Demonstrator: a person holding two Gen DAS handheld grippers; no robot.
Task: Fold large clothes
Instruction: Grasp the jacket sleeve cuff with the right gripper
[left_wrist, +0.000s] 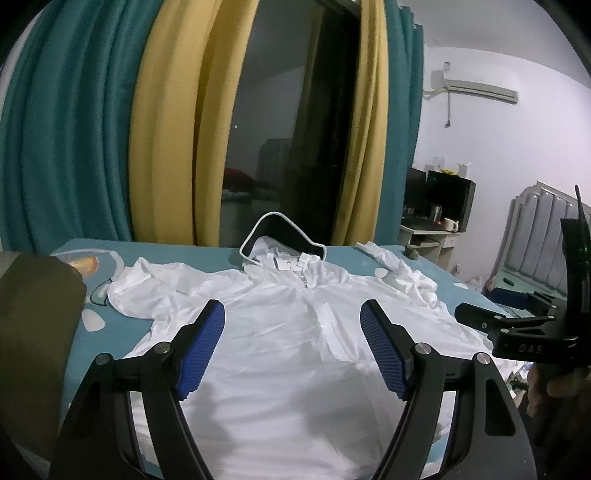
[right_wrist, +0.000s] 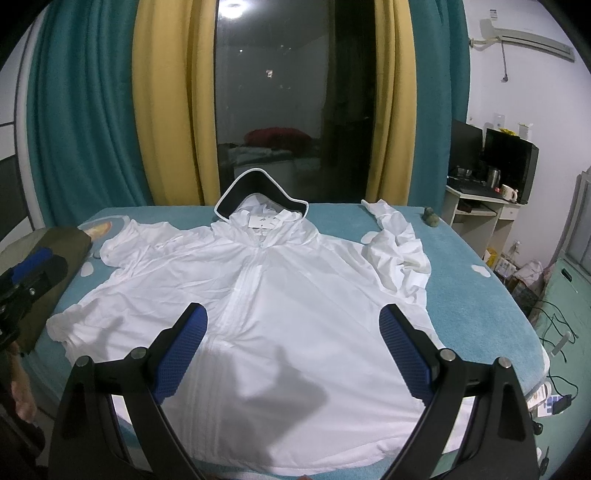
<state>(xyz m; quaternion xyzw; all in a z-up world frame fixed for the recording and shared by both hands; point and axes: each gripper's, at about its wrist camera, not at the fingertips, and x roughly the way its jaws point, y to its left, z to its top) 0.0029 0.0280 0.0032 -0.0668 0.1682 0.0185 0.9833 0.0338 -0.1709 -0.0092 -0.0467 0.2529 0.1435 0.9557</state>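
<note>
A large white hooded jacket (left_wrist: 295, 350) lies front-up and spread out on a teal bed (left_wrist: 155, 251). Its zip runs down the middle and its dark-lined hood (left_wrist: 284, 236) points to the far edge. It also shows in the right wrist view (right_wrist: 280, 295), with its hood (right_wrist: 258, 199) at the far edge. Both sleeves are bunched up near the shoulders: one at the left (right_wrist: 122, 243), one at the right (right_wrist: 399, 251). My left gripper (left_wrist: 291, 347) is open and empty above the jacket's lower body. My right gripper (right_wrist: 293, 350) is open and empty above the hem area.
An olive-green cloth (left_wrist: 33, 332) lies on the bed's left edge. Teal and yellow curtains (right_wrist: 166, 110) frame a dark window behind the bed. A desk with a monitor and mugs (right_wrist: 491, 177) stands at the right. Cables and clutter (right_wrist: 554, 317) lie on the floor beside the bed.
</note>
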